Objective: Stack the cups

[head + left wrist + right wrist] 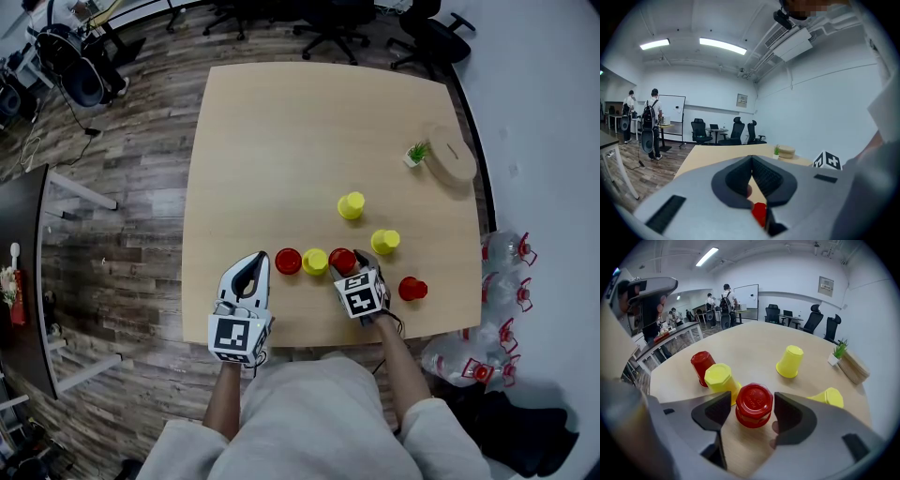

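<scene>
Several upside-down cups stand on the wooden table (pixel 281 122). A red cup (pixel 288 261), a yellow cup (pixel 315 262) and a second red cup (pixel 341 259) form a row near the front edge. Two more yellow cups (pixel 351 205) (pixel 384 242) stand behind them, and a third red cup (pixel 412 289) stands at the right. My right gripper (pixel 350 268) (pixel 752 402) is open and straddles the second red cup (pixel 754 406), with a narrow gap at each pad. My left gripper (pixel 257 260) (pixel 751 160) is shut and empty, left of the row.
A small potted plant (pixel 415 153) and an oval wooden tray (pixel 450 157) sit at the table's far right. Water bottles (pixel 506 281) lie on the floor to the right. Office chairs (pixel 328 33) stand beyond the far edge. People (pixel 649 123) stand far off.
</scene>
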{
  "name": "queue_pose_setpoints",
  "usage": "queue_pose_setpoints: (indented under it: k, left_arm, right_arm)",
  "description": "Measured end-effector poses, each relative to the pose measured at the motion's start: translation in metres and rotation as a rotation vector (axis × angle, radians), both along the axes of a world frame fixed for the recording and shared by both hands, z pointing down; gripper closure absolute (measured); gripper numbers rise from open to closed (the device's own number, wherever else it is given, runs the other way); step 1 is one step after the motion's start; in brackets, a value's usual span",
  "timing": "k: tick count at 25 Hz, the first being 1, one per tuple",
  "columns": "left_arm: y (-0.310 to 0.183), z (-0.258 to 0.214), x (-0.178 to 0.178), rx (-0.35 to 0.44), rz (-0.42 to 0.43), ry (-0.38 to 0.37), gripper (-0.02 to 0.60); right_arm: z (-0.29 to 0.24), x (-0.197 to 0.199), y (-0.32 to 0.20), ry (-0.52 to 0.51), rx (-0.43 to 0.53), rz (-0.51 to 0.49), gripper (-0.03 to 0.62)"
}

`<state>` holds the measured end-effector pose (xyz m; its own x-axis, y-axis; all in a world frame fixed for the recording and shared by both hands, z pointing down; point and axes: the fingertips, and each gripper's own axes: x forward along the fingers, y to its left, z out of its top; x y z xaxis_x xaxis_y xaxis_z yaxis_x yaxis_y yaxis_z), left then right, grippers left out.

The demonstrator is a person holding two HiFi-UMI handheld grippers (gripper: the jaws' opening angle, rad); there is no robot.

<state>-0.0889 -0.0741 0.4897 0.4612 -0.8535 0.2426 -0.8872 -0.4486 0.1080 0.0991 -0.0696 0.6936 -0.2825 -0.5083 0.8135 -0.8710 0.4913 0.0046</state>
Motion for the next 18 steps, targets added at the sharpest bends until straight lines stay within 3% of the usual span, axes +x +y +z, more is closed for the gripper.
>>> queue_pose_setpoints:
  k: [3, 9, 18]
  left_arm:
    - [-0.001, 0.000, 0.001, 0.002, 0.004, 0.000, 0.571]
    - [-0.003, -0.001, 0.008, 0.005, 0.026, 0.000, 0.571]
    - [-0.008, -0.002, 0.054, 0.011, 0.143, 0.007, 0.571]
  right_arm:
    - [-0.003, -0.001, 0.000, -0.028, 0.008, 0.001, 0.276]
    - [-0.030, 0.011, 0.003, -0.059, 0.106, 0.034, 0.270]
    - [-0.119, 0.077, 0.040, -0.129, 0.385, 0.294, 0.275]
